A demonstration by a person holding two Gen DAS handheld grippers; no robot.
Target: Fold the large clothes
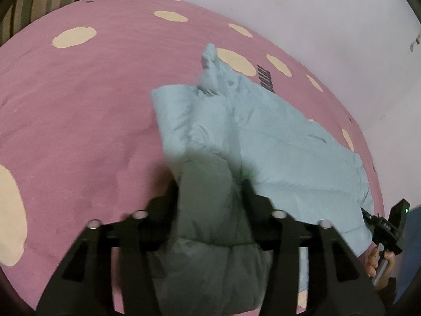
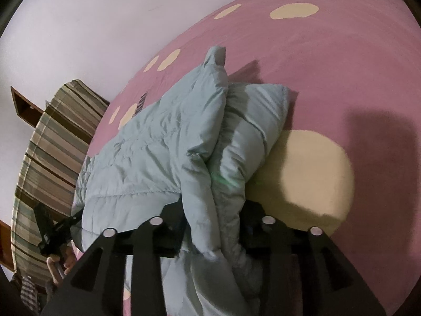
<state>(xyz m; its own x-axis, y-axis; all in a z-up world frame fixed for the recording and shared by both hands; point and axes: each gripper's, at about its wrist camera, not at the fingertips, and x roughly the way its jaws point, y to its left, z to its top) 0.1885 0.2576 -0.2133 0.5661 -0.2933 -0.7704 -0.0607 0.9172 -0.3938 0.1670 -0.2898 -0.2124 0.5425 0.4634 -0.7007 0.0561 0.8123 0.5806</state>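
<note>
A pale blue puffer jacket (image 1: 276,142) lies on a pink bed cover (image 1: 79,110) with cream dots. My left gripper (image 1: 210,184) is shut on a thick bunch of the jacket's near edge, which fills the space between its black fingers. The right gripper (image 1: 386,226) shows at the far right of the left wrist view, at the jacket's other corner. In the right wrist view the jacket (image 2: 147,152) runs away to the left, and my right gripper (image 2: 214,210) is shut on a bunched fold of it. The left gripper (image 2: 56,233) shows at the lower left, held by a hand.
The pink cover (image 2: 342,73) spreads wide to the right in the right wrist view. A white wall (image 2: 92,26) borders the bed. A striped curtain (image 2: 52,152) hangs at the left beside a wooden frame (image 2: 23,105).
</note>
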